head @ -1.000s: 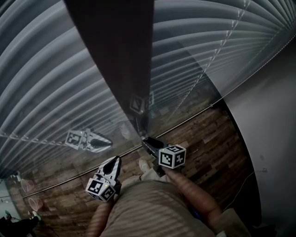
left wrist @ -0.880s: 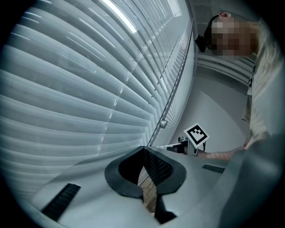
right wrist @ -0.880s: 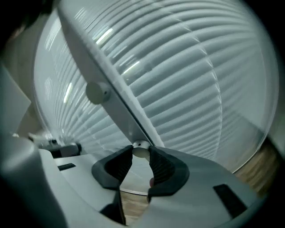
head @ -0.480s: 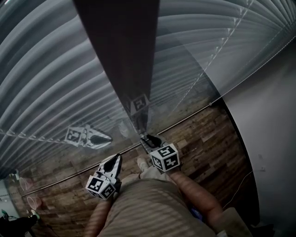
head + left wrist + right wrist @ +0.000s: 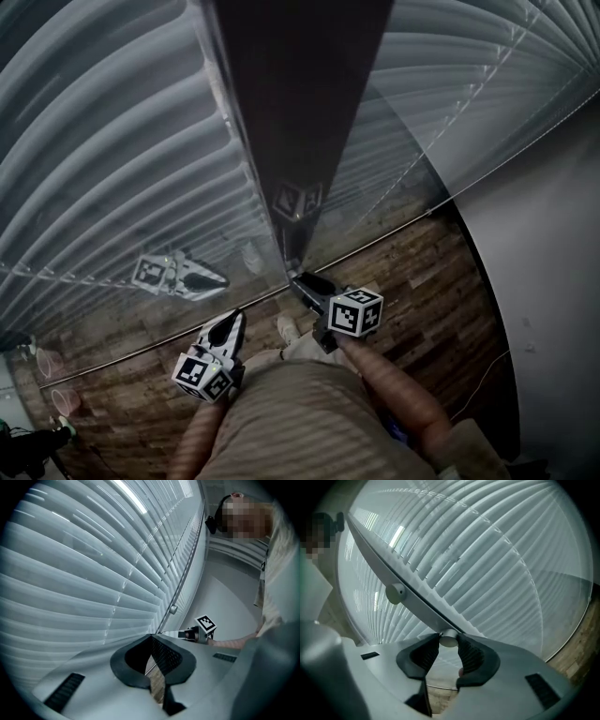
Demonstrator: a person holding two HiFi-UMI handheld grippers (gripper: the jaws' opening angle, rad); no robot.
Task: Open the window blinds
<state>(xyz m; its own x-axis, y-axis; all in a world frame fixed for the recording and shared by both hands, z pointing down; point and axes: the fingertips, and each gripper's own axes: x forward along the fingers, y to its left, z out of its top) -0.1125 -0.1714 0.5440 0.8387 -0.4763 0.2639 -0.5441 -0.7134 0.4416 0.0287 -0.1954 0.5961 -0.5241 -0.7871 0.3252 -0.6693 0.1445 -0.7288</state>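
**R gripper on blind knob**

R gripper (image 5: 449,642) jaws are clamped on the small round knob (image 5: 449,637) at the lower end of the frame bar (image 5: 415,599). Blinds (image 5: 487,564) sit just behind it, behind glass. L gripper (image 5: 151,639) has jaws together, nothing btwn them, near the blinds.

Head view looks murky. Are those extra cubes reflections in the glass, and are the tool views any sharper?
Head view: dim, blinds bowed by the wide lens; yes, the glass mirrors the left tool and right tool as ghosts. Left tool view: brighter, sharp, dark at the corners. Right tool view: sharp, the knob between the jaws crisp, light streaks reflected upper left.
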